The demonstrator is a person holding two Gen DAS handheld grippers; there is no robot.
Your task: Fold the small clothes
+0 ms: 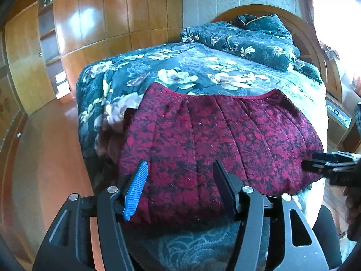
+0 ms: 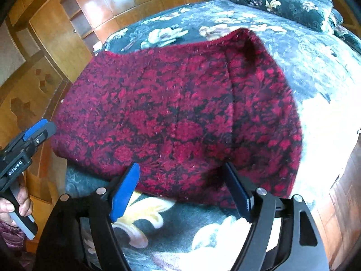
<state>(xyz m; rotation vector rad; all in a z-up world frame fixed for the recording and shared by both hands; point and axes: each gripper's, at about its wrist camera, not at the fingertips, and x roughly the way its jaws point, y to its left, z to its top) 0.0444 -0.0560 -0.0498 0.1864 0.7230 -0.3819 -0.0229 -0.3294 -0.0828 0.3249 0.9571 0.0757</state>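
Observation:
A red and black patterned knit garment lies spread on the bed's near end; it fills the middle of the right wrist view, with a raised fold along its right side. My left gripper is open, its fingers above the garment's near left part. My right gripper is open at the garment's near edge, holding nothing. The right gripper shows at the right edge of the left wrist view. The left gripper shows at the left of the right wrist view, beside the garment's left edge.
The bed carries a dark green floral quilt. A folded floral quilt lies at the head end by the curved wooden headboard. Wooden wardrobes stand left, across an orange floor.

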